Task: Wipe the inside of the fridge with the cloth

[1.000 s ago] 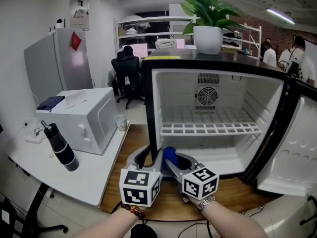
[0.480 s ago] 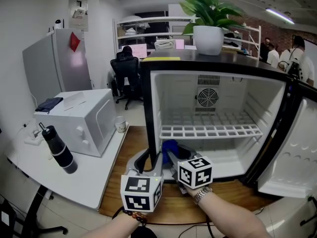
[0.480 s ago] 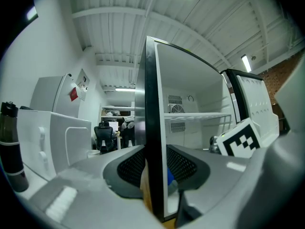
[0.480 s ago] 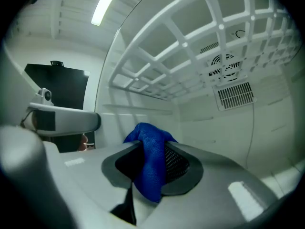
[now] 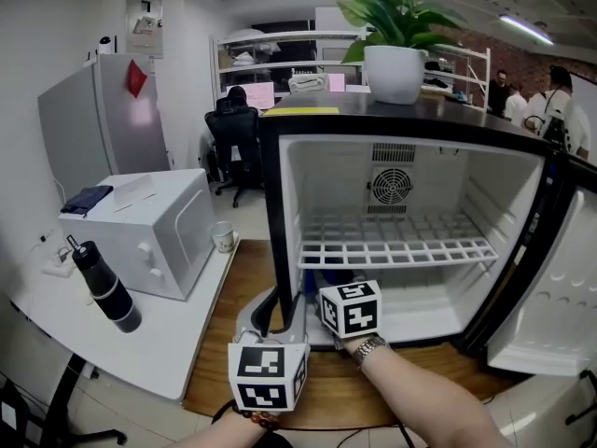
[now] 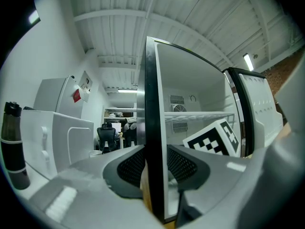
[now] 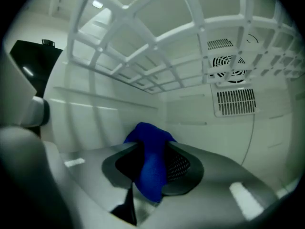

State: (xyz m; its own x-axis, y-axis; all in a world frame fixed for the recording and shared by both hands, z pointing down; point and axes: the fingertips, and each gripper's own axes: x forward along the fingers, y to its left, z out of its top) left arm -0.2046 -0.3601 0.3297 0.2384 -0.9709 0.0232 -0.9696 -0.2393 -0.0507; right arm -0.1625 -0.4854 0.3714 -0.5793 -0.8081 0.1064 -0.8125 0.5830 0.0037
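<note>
The open fridge [image 5: 270, 203] stands on a wooden table, with a white wire shelf [image 5: 396, 248] across its middle. My right gripper [image 5: 325, 286] reaches inside under that shelf, near the left inner wall. It is shut on a blue cloth [image 7: 150, 142] that bulges up and hangs down between the pads [image 7: 178, 166]. In the head view the marker cube hides most of the cloth. My left gripper [image 5: 273, 312] is clamped on the black front edge [image 6: 151, 128] of the fridge's left wall, one jaw on each side.
The fridge door [image 5: 550, 287] hangs open at the right. A white microwave [image 5: 140, 231], a black bottle [image 5: 104, 287] and a cup [image 5: 222, 237] sit on the white table at the left. A potted plant [image 5: 392, 68] stands on the fridge. A fan vent [image 5: 392, 183] marks the back wall.
My right gripper has carried the blue cloth from the fridge's front lip deeper inside, toward the left wall under the shelf. The left gripper has kept its hold on the edge.
</note>
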